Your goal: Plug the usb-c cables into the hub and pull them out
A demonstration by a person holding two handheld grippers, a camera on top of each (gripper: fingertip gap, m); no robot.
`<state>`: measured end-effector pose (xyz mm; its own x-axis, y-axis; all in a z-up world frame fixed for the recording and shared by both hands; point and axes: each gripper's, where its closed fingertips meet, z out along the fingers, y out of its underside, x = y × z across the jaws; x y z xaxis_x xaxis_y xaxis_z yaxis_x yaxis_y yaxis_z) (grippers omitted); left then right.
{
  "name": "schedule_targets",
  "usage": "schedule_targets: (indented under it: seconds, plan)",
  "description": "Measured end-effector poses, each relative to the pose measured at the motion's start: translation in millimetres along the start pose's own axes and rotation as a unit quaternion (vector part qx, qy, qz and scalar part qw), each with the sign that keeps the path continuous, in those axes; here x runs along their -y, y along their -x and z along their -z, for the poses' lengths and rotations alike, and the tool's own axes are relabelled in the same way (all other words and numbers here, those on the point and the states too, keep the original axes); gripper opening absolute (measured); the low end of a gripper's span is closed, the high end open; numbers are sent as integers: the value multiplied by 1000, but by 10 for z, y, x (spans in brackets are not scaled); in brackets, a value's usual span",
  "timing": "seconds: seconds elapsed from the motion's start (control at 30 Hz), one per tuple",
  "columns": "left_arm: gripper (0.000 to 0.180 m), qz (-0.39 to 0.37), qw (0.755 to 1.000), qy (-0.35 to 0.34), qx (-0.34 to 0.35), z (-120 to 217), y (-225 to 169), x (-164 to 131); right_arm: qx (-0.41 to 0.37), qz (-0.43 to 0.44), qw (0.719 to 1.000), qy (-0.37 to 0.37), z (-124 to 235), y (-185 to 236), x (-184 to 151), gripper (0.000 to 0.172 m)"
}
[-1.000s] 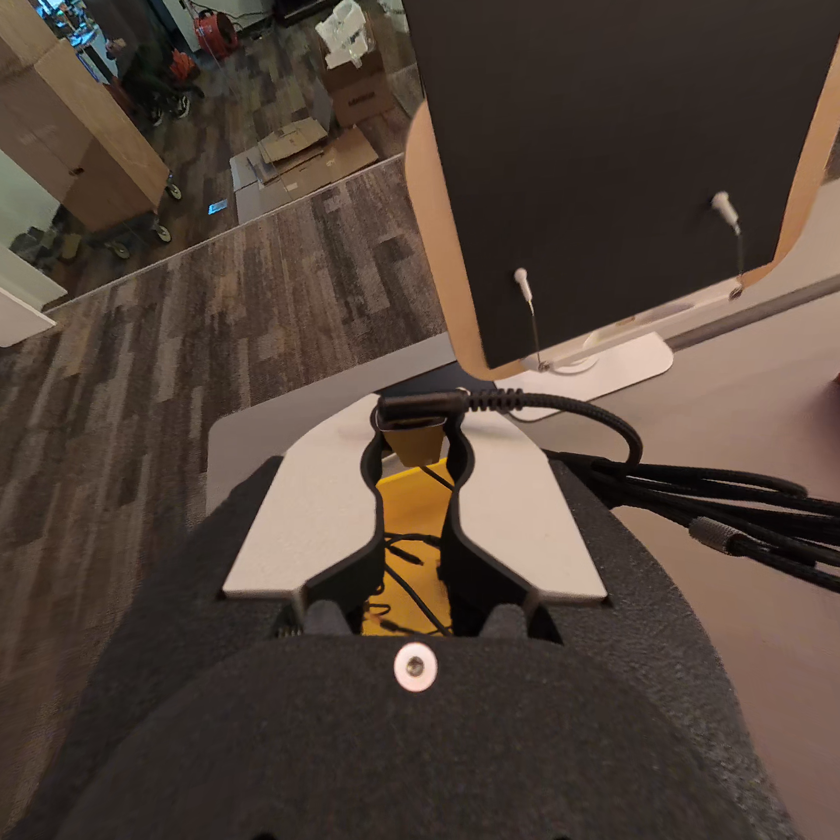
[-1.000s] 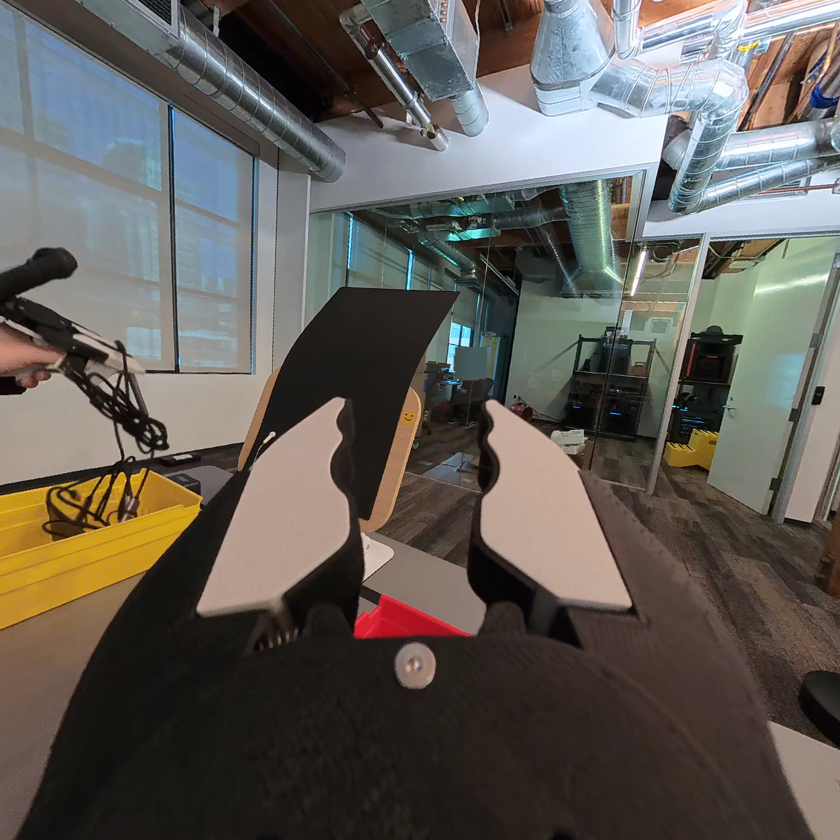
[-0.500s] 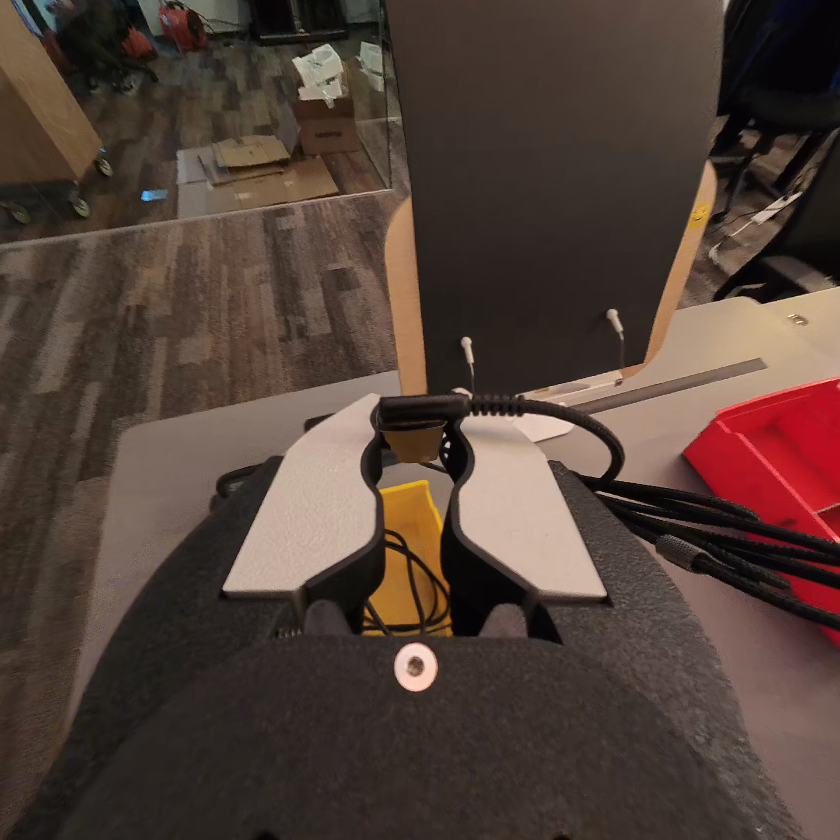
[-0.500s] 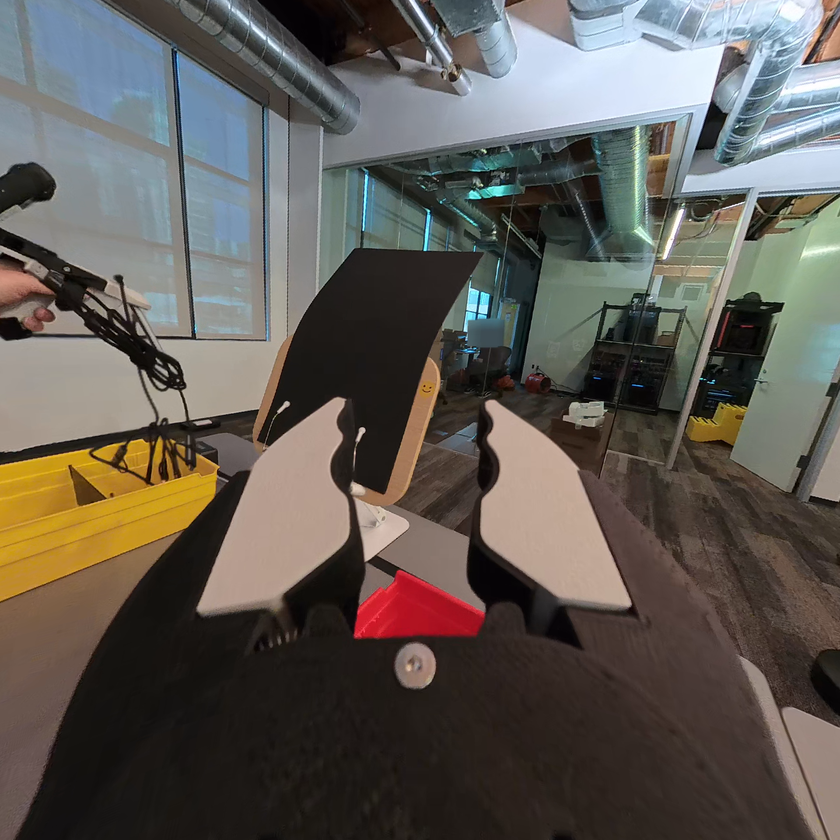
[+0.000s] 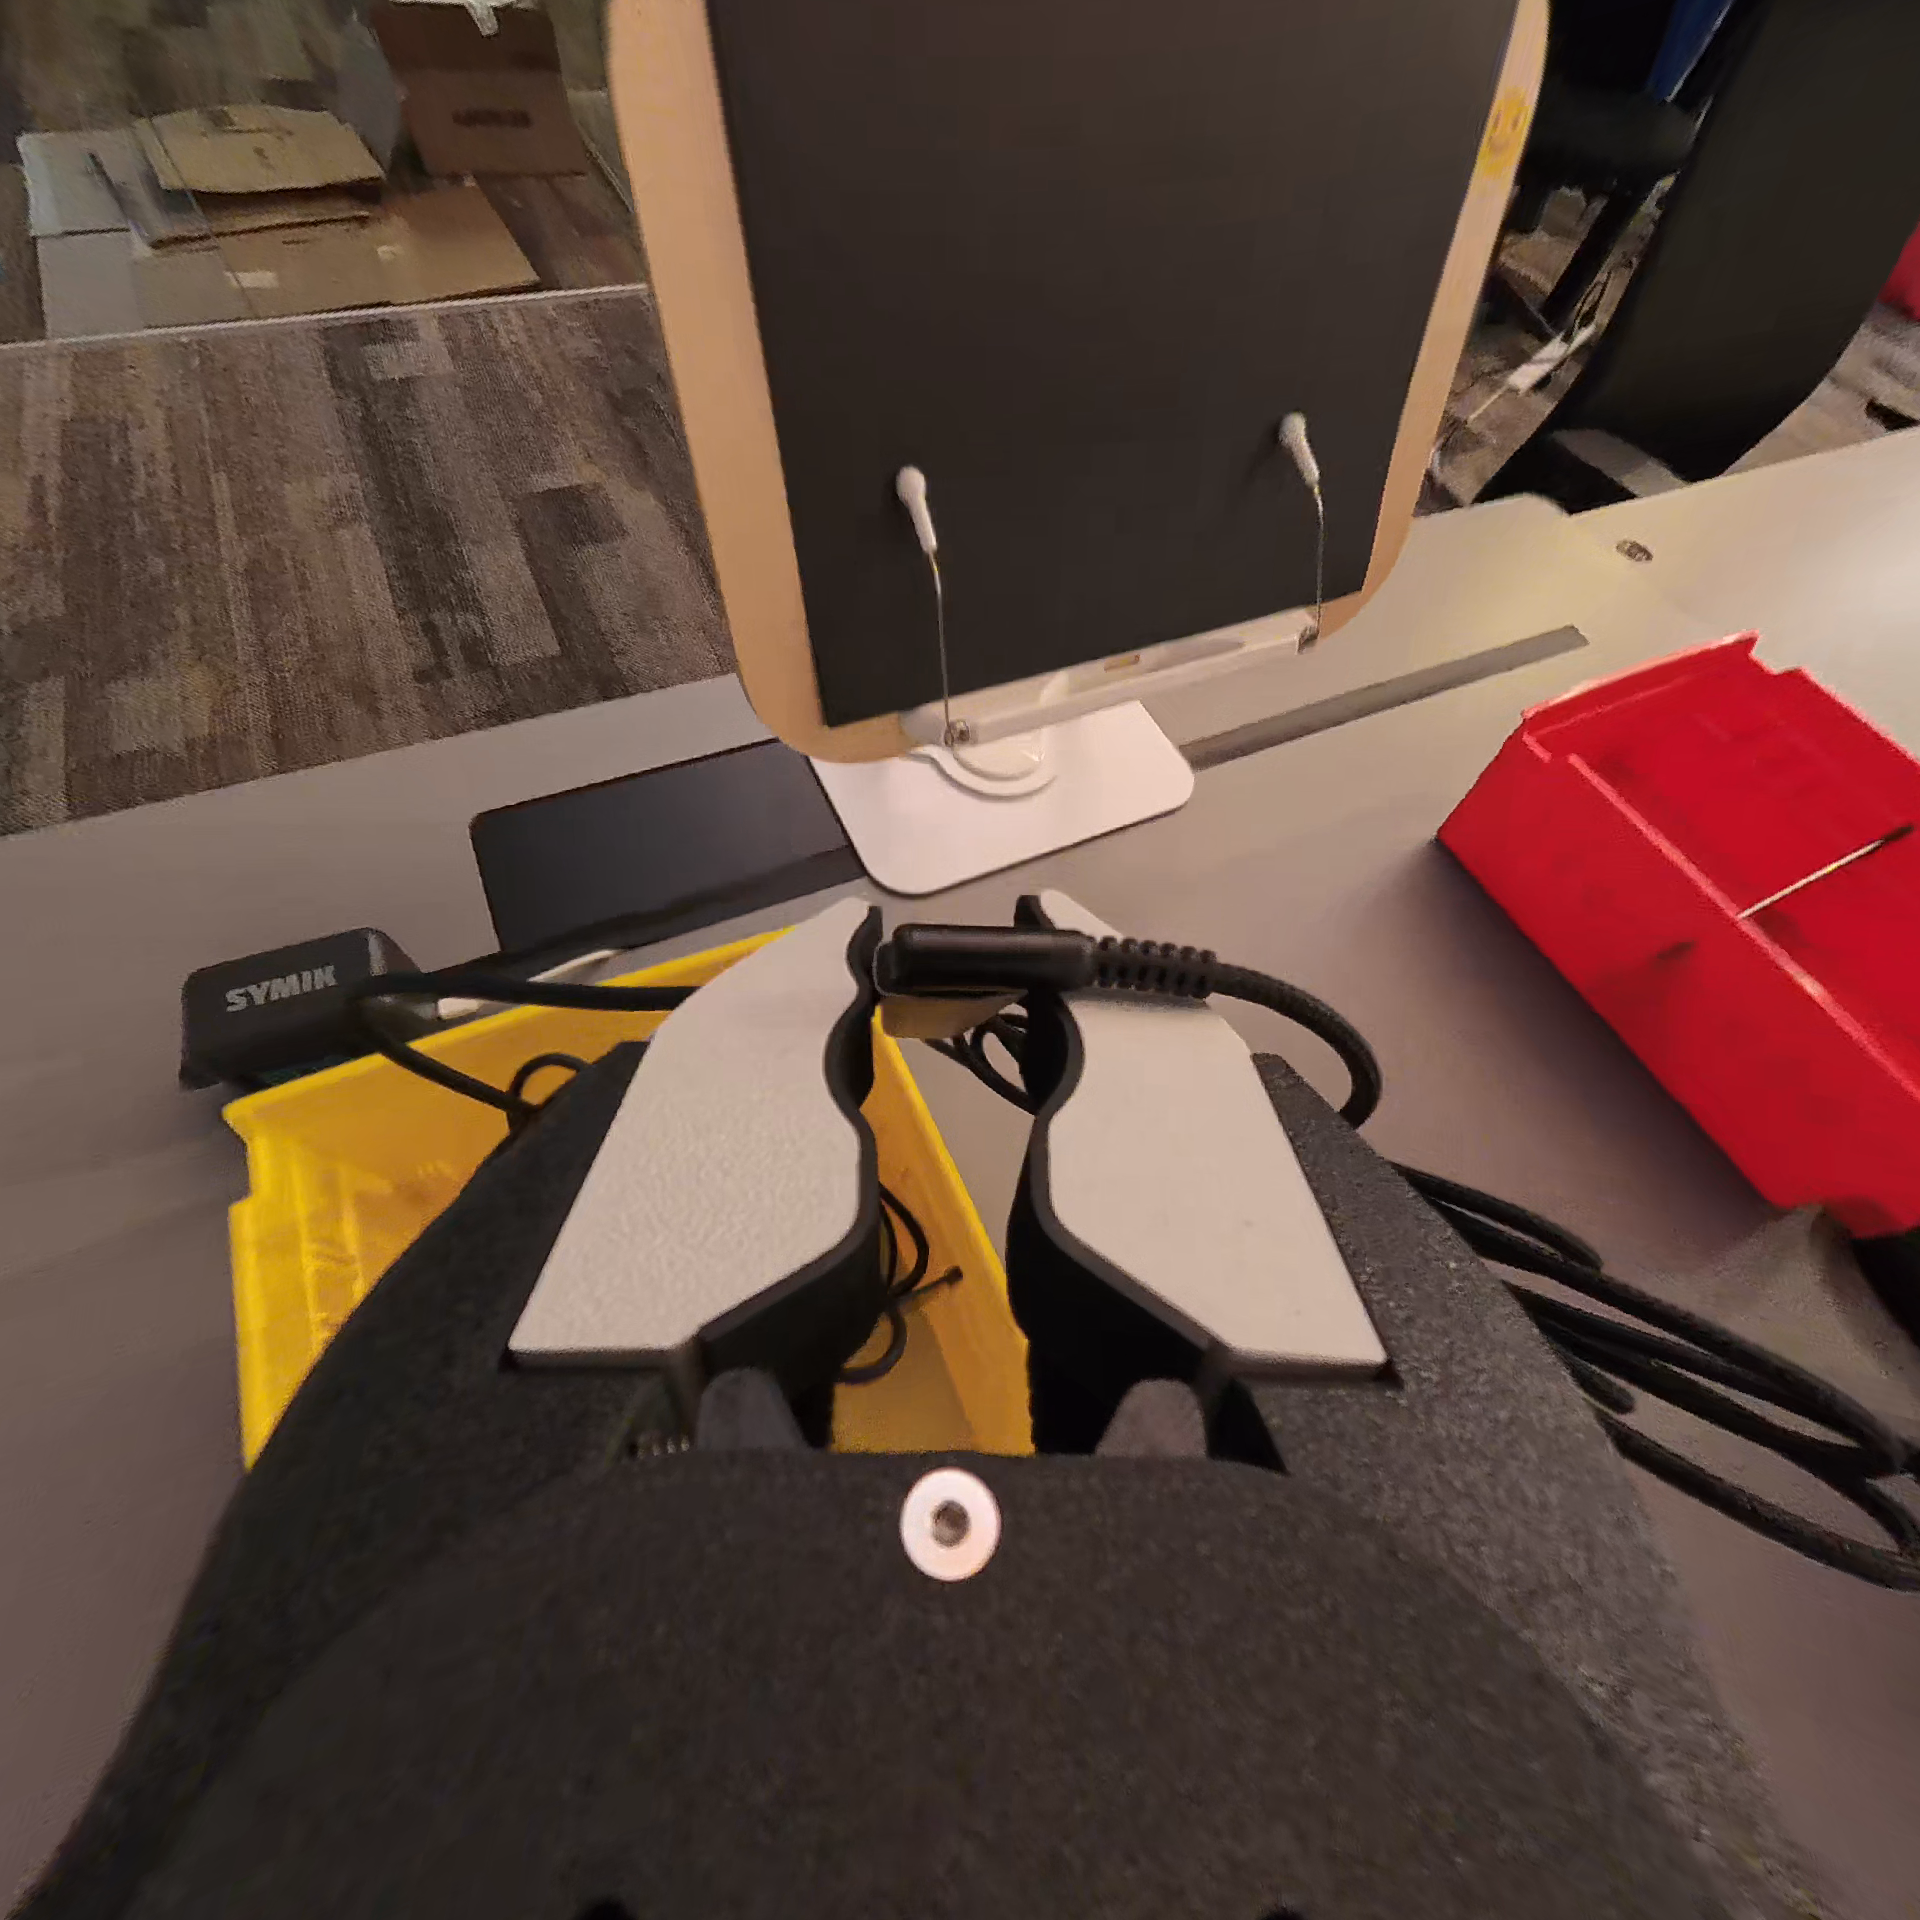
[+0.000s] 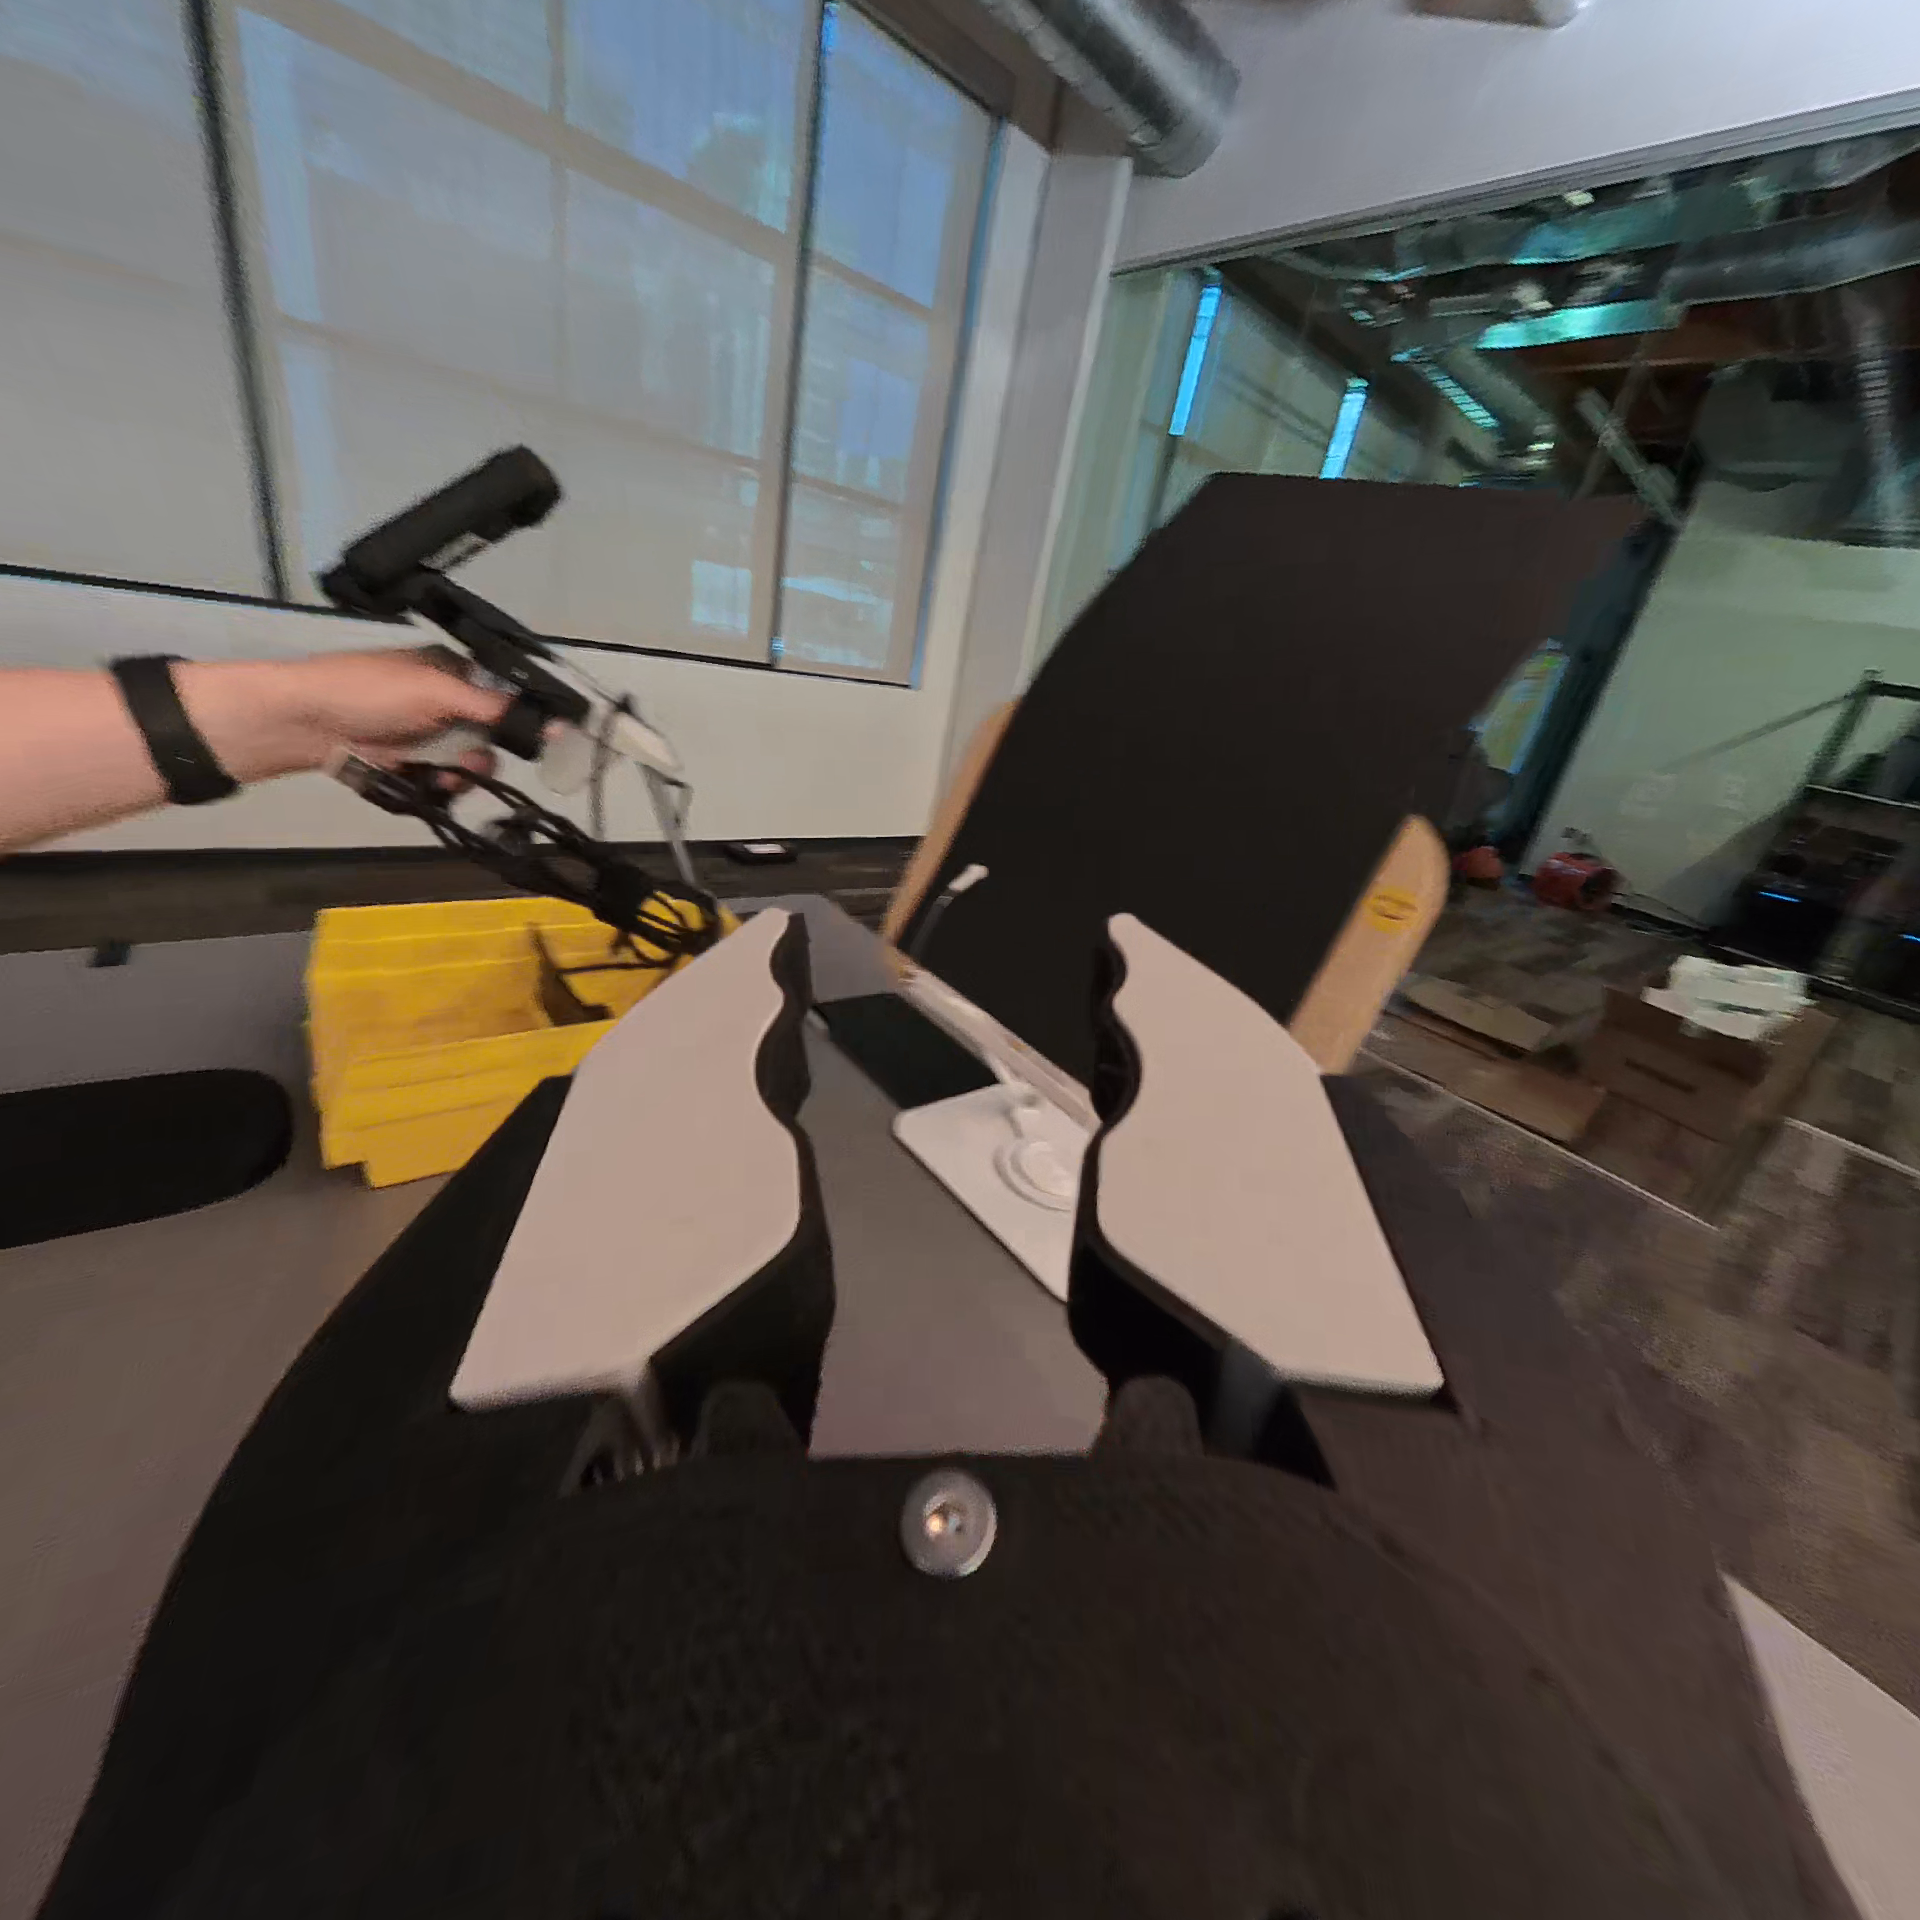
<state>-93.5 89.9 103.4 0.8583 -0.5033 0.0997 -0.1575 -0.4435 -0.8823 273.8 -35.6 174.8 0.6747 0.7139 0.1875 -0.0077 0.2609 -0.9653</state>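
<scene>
The left gripper [image 5: 961, 961] is clamped on the black plug [image 5: 982, 954] of a braided cable [image 5: 1299, 1023], the plug lying crosswise between the fingertips with both pads pressed against it; the cable curls off to the right and joins a bundle of black cables [image 5: 1704, 1392] that trails across the grey table [image 5: 1351, 852]; under the fingers sits a yellow bin [image 5: 343, 1174] with a few thin cables inside; at the bin's far left corner rests a small black hub [image 5: 286, 992] with a cable already running from it; beyond it lies a flat black pad [image 5: 644, 831]; a black board with a tan rim [image 5: 1091, 364] stands upright on a white base [image 5: 1008, 810] straight ahead; a red bin [image 5: 1714, 914] is on the right, well apart from the yellow one. The right gripper [image 6: 951, 961] is spread wide with nothing between its fingers, only bare table and the white base showing in the gap; it hangs above the table, pointed toward the black board; from this side a hand [image 6: 343, 712] with a dark wristband holds the left gripper above the yellow bin, and the cable bundle droops from it down into the bin; this view is blurred, so finer detail cannot be told.
</scene>
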Motion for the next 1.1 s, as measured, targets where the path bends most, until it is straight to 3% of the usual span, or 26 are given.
schedule_targets:
  seconds: [0.2,0.3,0.43,0.53,0.67,0.8,0.9,1.1]
  plan:
    - [23,-106,992,-33,57,-81,-223,-267,139,-46,989,13,-563,881,-190,47]
    - [23,-152,983,-62,79,-145,-393,-341,100,-48,993,27,-892,1155,-411,42]
    - [23,-178,975,-105,82,-219,-672,-416,84,56,993,63,-1156,1560,-774,39]
    - [23,-193,966,-133,106,-255,-763,-457,69,110,989,72,-1310,1699,-860,36]
    - [23,-198,961,-145,124,-325,-811,-527,66,113,986,102,-1651,1808,-887,36]
    - [23,-204,963,-143,103,-403,-895,-551,54,124,981,137,-2101,1777,-951,31]
    - [23,-202,965,-142,90,-434,-925,-546,73,90,971,208,-2330,1754,-1129,26]
    - [23,-241,954,-141,108,-499,-965,-548,88,42,924,369,-2352,1675,-1371,27]
